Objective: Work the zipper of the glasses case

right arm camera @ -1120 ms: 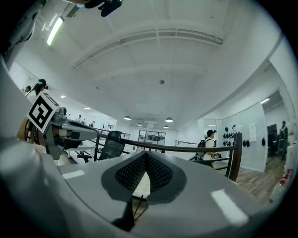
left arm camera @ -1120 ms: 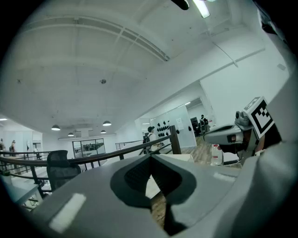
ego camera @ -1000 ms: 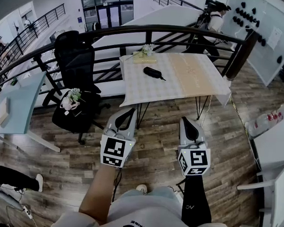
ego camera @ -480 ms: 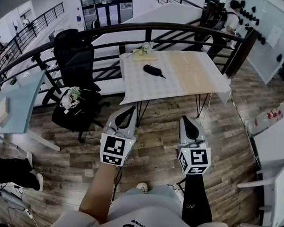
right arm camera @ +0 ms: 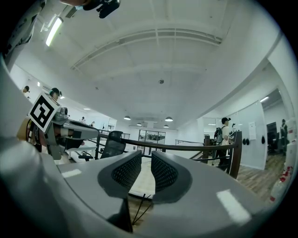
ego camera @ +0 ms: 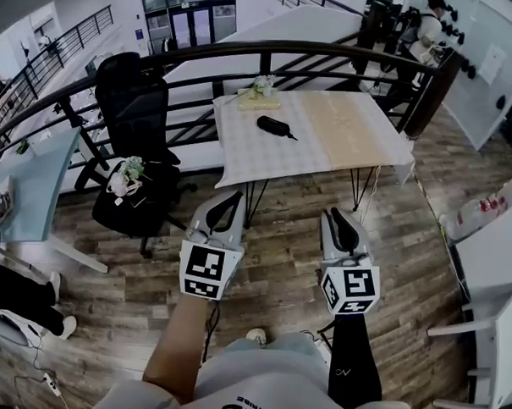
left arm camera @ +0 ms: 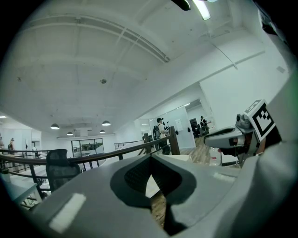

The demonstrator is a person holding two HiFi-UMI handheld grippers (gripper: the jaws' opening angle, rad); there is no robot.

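Two tools are hovering well short of the glasses case (ego camera: pixel 274 126) lying on the far bench (ego camera: pixel 352 140), left tool (ego camera: pixel 235 198) closed, right tool (ego camera: pixel 333 214) just opening narrowly, both empty, needing an approach first.

Black oblong zip glasses case (ego camera: pixel 275 126) lies on cloth-covered rectangular table (ego camera: pixel 348 140), well ahead of left gripper (ego camera: pixel 232 198) fingers, btwn them & pale flower bunch (ego camera: pixel 263 88) at table's far edge. Black mesh office chair (ego camera: pixel 134 92) stands ahead-left of those fingers, beside table.
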